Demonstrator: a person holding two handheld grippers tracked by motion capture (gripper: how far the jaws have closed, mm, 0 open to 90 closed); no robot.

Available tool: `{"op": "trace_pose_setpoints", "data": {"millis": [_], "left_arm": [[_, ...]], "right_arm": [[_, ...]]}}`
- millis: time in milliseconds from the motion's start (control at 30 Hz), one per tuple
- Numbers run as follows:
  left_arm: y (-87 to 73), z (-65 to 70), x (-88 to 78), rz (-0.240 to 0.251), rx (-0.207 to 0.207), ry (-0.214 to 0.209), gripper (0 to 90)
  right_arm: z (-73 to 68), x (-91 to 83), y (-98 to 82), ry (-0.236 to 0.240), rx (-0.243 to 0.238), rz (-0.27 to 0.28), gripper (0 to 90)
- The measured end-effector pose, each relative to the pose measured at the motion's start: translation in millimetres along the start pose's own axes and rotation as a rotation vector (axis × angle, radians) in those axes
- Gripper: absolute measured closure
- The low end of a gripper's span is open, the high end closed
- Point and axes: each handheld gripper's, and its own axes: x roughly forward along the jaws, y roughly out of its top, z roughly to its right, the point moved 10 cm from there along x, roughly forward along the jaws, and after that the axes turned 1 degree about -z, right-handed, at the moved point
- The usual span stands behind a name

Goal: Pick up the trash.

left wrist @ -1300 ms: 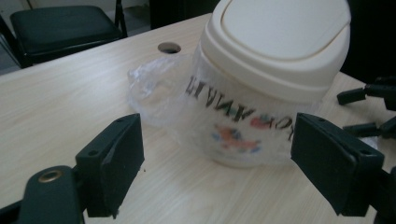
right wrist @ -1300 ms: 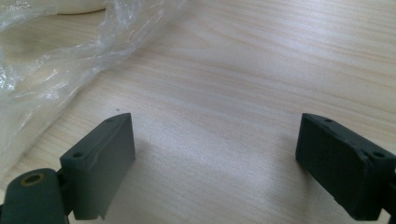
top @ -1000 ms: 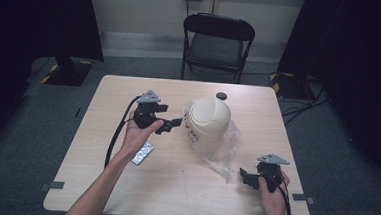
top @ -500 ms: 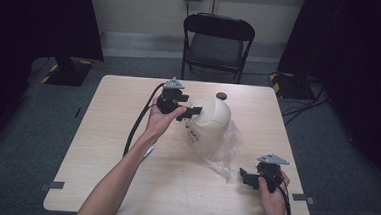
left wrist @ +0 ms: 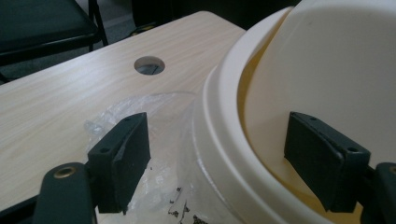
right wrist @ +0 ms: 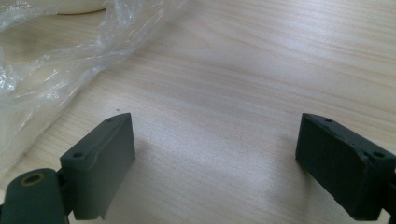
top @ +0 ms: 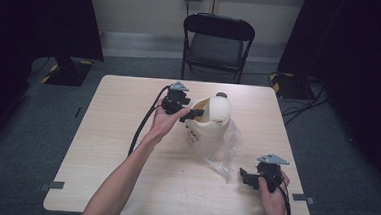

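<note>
A cream bin (top: 208, 131) stands mid-table, and its domed lid (top: 220, 109) with a black knob (top: 222, 95) is tipped, showing a yellowish gap on the left. My left gripper (top: 194, 113) is at that gap and its jaws have just been closing. In the left gripper view it (left wrist: 217, 154) straddles the bin's rim (left wrist: 219, 121), one pad (left wrist: 123, 163) outside over the plastic and the other pad (left wrist: 322, 163) inside by the lid (left wrist: 336, 60), neither pressing. My right gripper (top: 244, 177) rests open near the front right, with bare wood between its jaws (right wrist: 215, 163).
Clear crumpled plastic (top: 226, 152) spreads from the bin toward the right gripper, the plastic (right wrist: 51, 60) lying left of its jaws. The wooden table (top: 111, 147) has a round cable hole (left wrist: 149, 65). A black folding chair (top: 217, 39) stands behind the table.
The left gripper has moved right and away from the person, from beside the bin up to its rim. The lid now shows a gap at its left. The right gripper has stayed put.
</note>
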Motion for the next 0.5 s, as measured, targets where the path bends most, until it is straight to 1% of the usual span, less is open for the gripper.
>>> {"op": "trace_pose_setpoints", "data": {"millis": [100,167,267,333,367,400,500], "left_arm": [[-1.3,0.9,4.0,-0.016,0.001,-0.004,22.0],[-2.1,1.8,7.7,-0.042,0.010,-0.009,21.5],[-0.6,1.8,6.4,-0.040,0.014,-0.013,21.5],[3.2,1.3,1.5,-0.010,-0.009,-0.035,21.5],[4.8,0.2,-0.9,0.002,-0.012,-0.039,21.5],[7.2,-0.3,-4.4,0.021,-0.025,-0.048,21.5],[12.8,-1.5,-18.5,0.065,-0.038,-0.060,21.5]], "right_arm": [[-0.1,0.0,0.0,0.001,0.000,-0.001,11.0],[-0.1,-0.1,-0.1,0.001,0.000,-0.001,11.0],[-0.1,0.0,-0.1,0.001,0.000,-0.001,11.0],[-0.1,-0.1,-0.1,0.001,0.001,-0.001,11.0],[-0.1,-0.1,-0.1,0.001,0.000,-0.001,11.0],[-0.1,-0.1,-0.1,0.001,0.000,-0.001,11.0],[-0.1,0.0,-0.1,0.001,0.000,-0.001,11.0]]}}
